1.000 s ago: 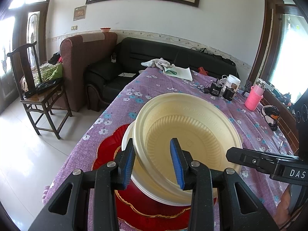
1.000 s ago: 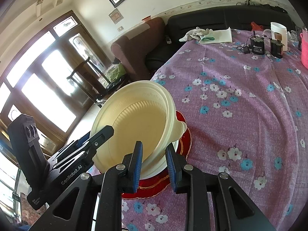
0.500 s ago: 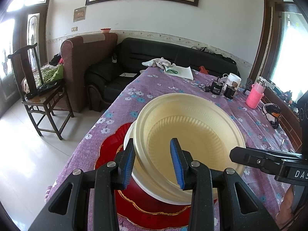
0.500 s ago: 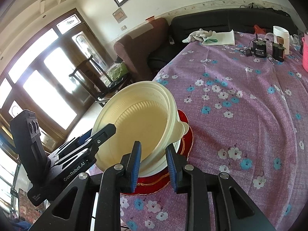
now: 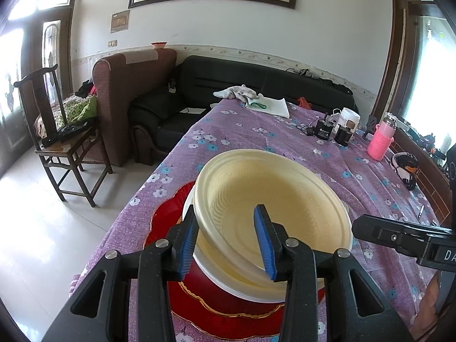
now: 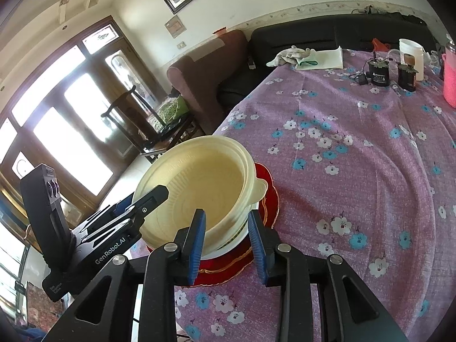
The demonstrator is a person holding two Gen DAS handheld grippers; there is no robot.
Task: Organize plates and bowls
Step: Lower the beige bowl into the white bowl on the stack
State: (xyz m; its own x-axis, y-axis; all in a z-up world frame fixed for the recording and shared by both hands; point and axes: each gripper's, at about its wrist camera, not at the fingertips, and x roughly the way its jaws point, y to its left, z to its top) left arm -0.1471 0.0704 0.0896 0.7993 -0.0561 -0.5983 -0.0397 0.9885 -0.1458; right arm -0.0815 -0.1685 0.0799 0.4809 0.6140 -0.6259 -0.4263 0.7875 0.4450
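A cream bowl [image 5: 273,199] sits tilted on a white plate [image 5: 250,287], which lies on a red plate [image 5: 216,313] with a gold rim. My left gripper [image 5: 228,245] straddles the bowl's near rim, jaws apart, one finger outside and one inside. My right gripper [image 6: 226,242] straddles the opposite rim of the same cream bowl [image 6: 199,176], jaws apart. The red plate [image 6: 265,199] shows under the bowl. Each gripper shows in the other's view.
The purple flowered tablecloth [image 6: 356,156] covers the table. At the far end lie a white cloth [image 5: 239,92], black chargers [image 5: 323,131], a white jar [image 5: 350,116] and a pink bottle [image 5: 380,139]. A wooden chair [image 5: 62,142] and sofas stand to the left.
Both grippers have backed off slightly and risen a little; the bowl looks slightly lower and more tilted on the plates. Jaw gaps look unchanged.
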